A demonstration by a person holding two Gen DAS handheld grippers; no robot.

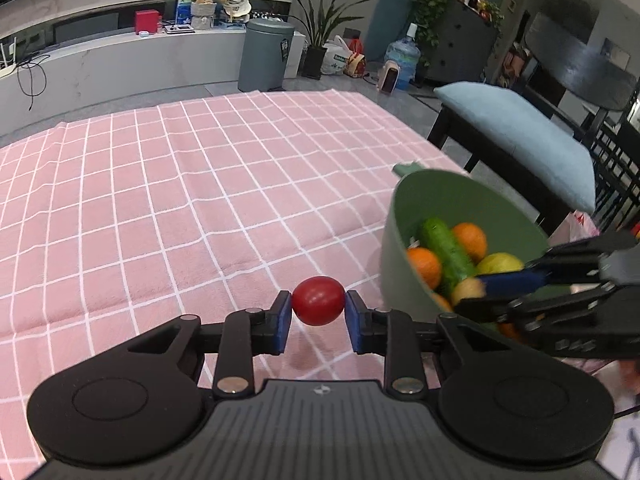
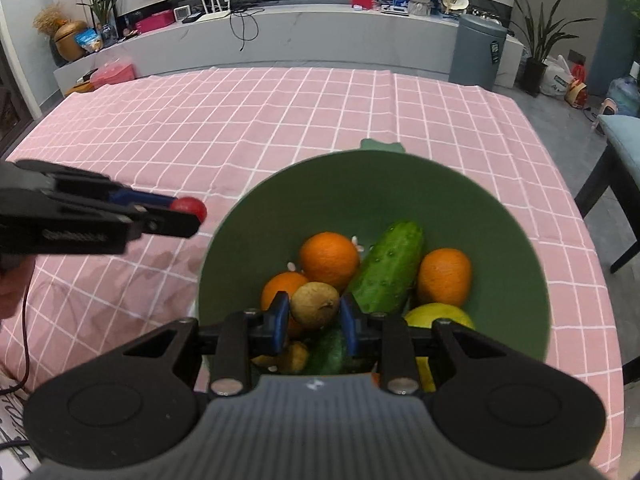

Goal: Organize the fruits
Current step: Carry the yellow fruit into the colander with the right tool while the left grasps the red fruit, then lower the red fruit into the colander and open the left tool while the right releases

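Note:
My left gripper (image 1: 318,306) is shut on a small red tomato (image 1: 318,300), held just above the pink checked tablecloth (image 1: 160,200). It shows again at the left of the right wrist view, where the tomato (image 2: 191,206) hangs left of the green bowl (image 2: 360,184). My right gripper (image 2: 314,312) is shut on a small brown round fruit (image 2: 315,304) above the bowl's contents. Inside lie oranges (image 2: 330,258), a cucumber (image 2: 390,266) and a yellow-green lemon (image 2: 436,316). In the left wrist view the bowl (image 1: 416,200) stands at the right, with the right gripper (image 1: 476,292) reaching over it.
A dark bench with a pale blue cushion (image 1: 520,128) stands past the table's right edge. A grey bin (image 2: 478,52) and potted plants (image 2: 540,40) stand on the floor beyond the far edge. A red cable (image 2: 26,320) trails at the near left.

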